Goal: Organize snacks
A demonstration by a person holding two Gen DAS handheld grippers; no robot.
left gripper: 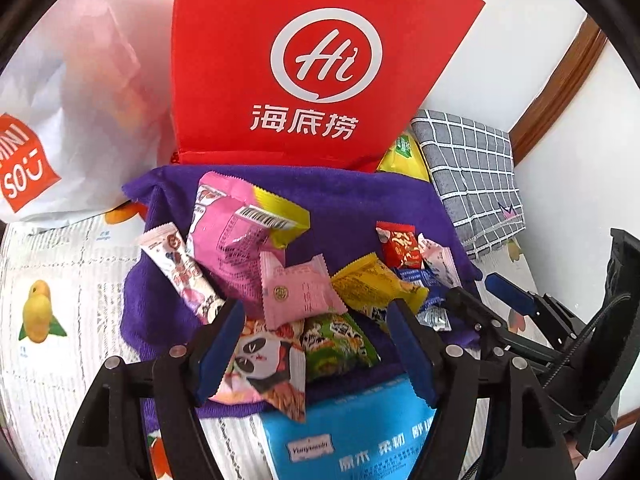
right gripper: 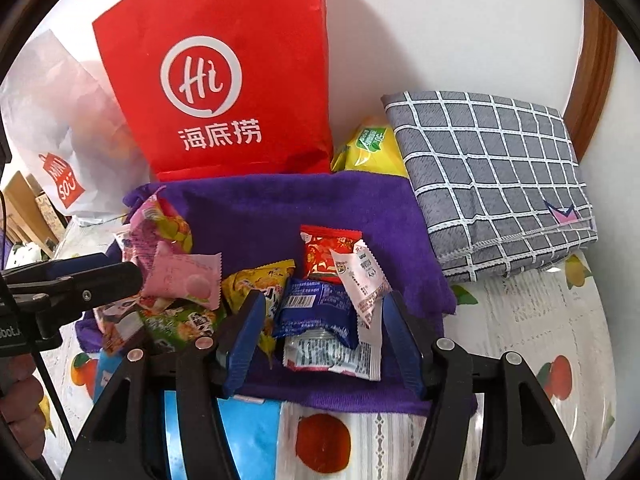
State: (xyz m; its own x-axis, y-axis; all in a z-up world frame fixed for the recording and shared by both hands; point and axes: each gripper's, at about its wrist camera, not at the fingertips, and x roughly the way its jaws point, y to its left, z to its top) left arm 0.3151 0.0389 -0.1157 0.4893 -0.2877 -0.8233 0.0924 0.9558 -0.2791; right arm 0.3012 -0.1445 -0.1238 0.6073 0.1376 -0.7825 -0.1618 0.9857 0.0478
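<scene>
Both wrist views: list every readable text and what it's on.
"Hi" and "海底捞": red bag.
"MINI SO": white bag, on its orange tag.
"Yunyuesin": blue pack, roughly; the rest is blurred.
Snack wrappers and yellow pack: print too small.

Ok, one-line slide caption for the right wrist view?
Open right gripper above snack packets piled on purple towel, red paper bag behind.

plain white wall (right gripper: 460,40) behind a table under a fruit-print tablecloth (right gripper: 520,320); brown wooden trim (right gripper: 596,68) at the right edge.
</scene>
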